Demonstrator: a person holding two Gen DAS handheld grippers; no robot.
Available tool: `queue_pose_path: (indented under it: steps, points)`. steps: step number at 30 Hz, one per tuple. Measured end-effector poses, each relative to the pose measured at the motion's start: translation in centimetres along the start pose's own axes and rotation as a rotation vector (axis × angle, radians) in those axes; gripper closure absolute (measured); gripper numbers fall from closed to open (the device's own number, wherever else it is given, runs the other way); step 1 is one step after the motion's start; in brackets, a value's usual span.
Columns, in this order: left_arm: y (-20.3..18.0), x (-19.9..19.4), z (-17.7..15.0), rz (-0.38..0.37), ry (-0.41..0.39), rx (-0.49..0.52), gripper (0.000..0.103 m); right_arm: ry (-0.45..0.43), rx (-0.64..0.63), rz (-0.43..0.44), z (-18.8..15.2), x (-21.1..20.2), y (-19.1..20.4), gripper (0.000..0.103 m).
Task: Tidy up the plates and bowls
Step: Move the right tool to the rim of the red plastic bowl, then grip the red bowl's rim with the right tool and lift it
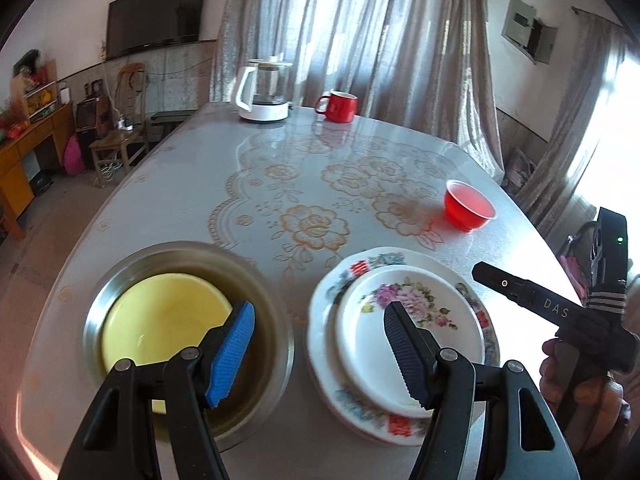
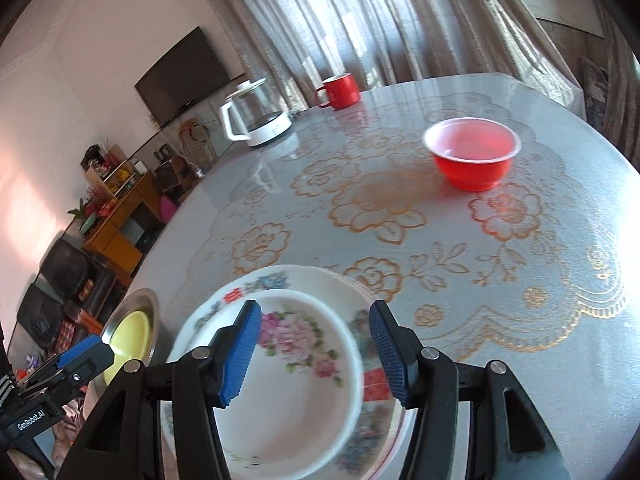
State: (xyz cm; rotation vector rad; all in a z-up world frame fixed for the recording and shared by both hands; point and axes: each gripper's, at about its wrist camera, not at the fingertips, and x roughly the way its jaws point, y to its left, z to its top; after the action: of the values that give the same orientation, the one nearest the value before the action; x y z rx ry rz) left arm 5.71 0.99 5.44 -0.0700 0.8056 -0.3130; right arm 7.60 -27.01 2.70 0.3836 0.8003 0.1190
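Left tool (image 1: 320, 344) released, tilted down over bowls, right tool (image 2: 316, 352) released above plates (image 2: 288, 360)

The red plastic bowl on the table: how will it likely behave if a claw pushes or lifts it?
The red plastic bowl looks thin-walled and empty, so probably light. On the glossy tablecloth it would likely slide when pushed. Its base is narrower than its rim, so a high push might tip it.

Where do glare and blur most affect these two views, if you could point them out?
Left wrist view: window light blows out the right edge and puts glare on the table; the steel bowl rim is smeared. Right wrist view: the flowered plates near the right gripper are motion-blurred, the red bowl stays sharp, and fisheye bends the table edge.
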Motion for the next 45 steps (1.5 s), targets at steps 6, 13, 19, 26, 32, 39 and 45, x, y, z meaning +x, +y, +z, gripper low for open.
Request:
queue_pose_path:
  steps: [6,13,19,26,32,39,45]
  points:
    - [-2.8,1.9,1.6,-0.043,0.028,0.04,0.035,-0.037,0.067,-0.054,1.3,-0.9,-3.8,0.046]
    - [-5.3,4.4,3.6,-0.103,0.066,0.036,0.035,-0.097,0.134,-0.1,3.7,-1.8,-7.7,0.046]
    - [-7.5,7.1,5.8,-0.145,0.088,0.019,0.037,-0.131,0.207,-0.107,6.1,-1.9,-11.0,0.046]
    - [-10.5,11.0,8.0,-0.189,0.126,0.027,0.037,-0.151,0.209,-0.126,8.5,-0.6,-12.9,0.046]
    - [-13.0,15.0,10.7,-0.209,0.141,0.021,0.038,-0.141,0.193,-0.142,10.7,1.6,-14.1,0.049]
    - [-15.3,19.9,13.2,-0.226,0.174,0.004,0.046,-0.101,0.23,-0.153,12.3,4.0,-16.4,0.068]
    - [-18.0,24.1,14.0,-0.261,0.22,0.012,0.046,-0.068,0.24,-0.142,12.9,6.1,-17.2,0.072]
